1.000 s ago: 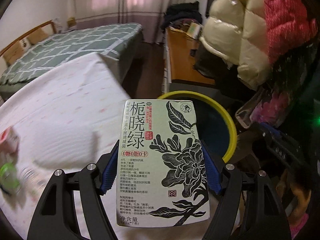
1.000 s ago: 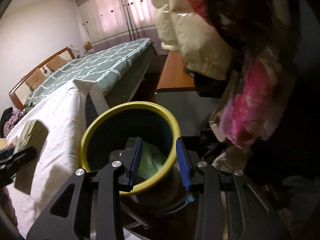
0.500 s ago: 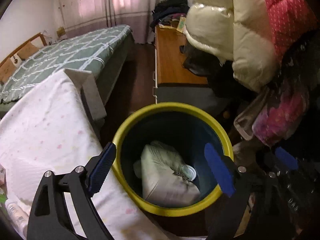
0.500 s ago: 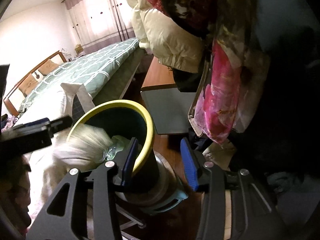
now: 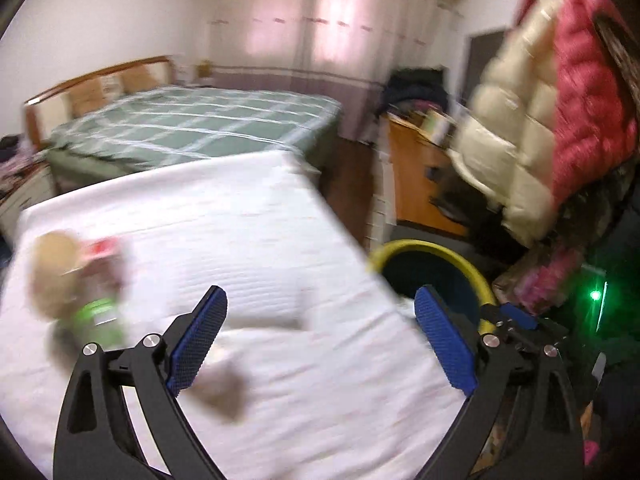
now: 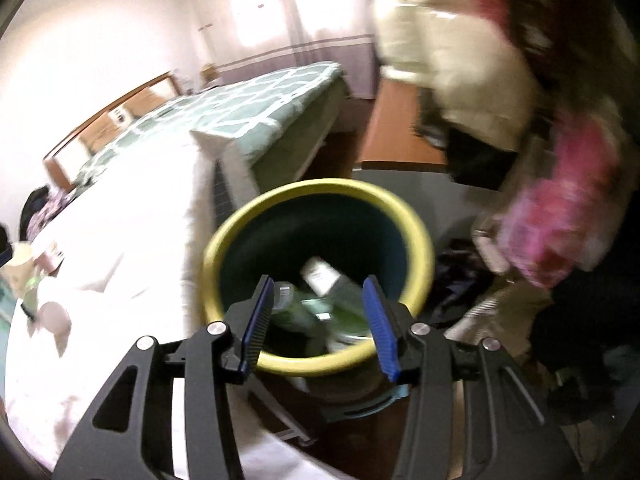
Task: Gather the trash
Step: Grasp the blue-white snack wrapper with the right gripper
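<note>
My left gripper (image 5: 320, 296) hangs over the white-covered table (image 5: 240, 220), its jaws opening wide with nothing between them. Blurred trash lies at the table's left: a beige cup (image 5: 52, 268), a red and white packet (image 5: 104, 250), a green-labelled bottle (image 5: 98, 316) and a crumpled beige wad (image 5: 226, 394). The yellow-rimmed bin (image 5: 420, 245) stands beyond the table's right edge. In the right wrist view my right gripper (image 6: 317, 284) is open and empty above the bin (image 6: 320, 186). A pale tea box (image 6: 320, 274) and green wrappers lie inside.
A bed with a green checked cover (image 5: 192, 128) stands behind the table. Cream and pink padded coats (image 5: 552, 128) hang at the right above the bin. A wooden desk (image 5: 416, 176) sits beyond it, and clothes lie on the floor (image 6: 500, 304).
The left gripper let the green tea box go into the bin, spread its jaws and swung left over the table. The right gripper's jaws widened a little above the bin.
</note>
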Tool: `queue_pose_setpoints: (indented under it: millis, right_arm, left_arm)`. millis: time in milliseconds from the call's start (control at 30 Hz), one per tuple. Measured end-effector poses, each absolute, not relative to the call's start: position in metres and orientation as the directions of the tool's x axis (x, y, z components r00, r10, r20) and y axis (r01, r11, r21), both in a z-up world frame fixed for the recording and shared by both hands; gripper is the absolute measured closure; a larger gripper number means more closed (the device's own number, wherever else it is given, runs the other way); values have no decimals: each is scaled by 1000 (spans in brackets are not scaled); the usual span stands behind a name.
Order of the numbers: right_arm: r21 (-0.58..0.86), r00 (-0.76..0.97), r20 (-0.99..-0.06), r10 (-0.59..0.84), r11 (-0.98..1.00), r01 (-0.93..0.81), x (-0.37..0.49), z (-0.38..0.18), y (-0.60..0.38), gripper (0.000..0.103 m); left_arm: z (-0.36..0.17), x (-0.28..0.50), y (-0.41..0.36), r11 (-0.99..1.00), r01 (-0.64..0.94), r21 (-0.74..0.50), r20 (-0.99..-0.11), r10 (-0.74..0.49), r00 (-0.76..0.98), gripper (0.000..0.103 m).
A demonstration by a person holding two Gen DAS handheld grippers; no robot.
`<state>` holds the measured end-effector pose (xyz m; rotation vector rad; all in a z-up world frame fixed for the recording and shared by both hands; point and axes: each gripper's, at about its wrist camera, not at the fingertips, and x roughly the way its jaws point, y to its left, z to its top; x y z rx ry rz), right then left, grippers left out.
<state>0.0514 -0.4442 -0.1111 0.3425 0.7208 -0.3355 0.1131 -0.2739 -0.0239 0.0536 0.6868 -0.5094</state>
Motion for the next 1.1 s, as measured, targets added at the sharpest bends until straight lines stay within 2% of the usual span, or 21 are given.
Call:
queue_pose_setpoints:
  millis: [167, 400, 567, 833, 933, 1100]
  right_arm:
    - [187, 727, -682, -82, 941, 281, 86, -102, -385, 58]
    - [174, 741, -667, 72, 983, 62, 133, -86, -282, 58]
    - [170, 730, -659, 180, 981, -89, 159, -78, -207, 58]
    - [193, 642, -681, 353, 932, -307, 186, -82, -95, 58]
    - [205, 600, -709, 371, 922, -328, 200, -90, -67, 58]
    - [177, 577, -749, 326, 938, -299, 218, -102, -47, 59]
  left_arm:
    - [-17, 101, -177, 956, 285, -72, -586, -272, 764, 10]
    - [-13, 90, -62, 992, 87, -91, -558, -123, 821, 10]
    - [-20, 86, -7, 990, 24, -136, -557, -97, 825, 10]
    - [-23, 76, 30, 988, -32, -153, -535, -55, 843, 10]
    - [-26, 76, 34, 986, -32, -166, -542, -64, 838, 10]
    - [-29, 76, 36, 983, -31, -180, -549, -74, 833, 10]
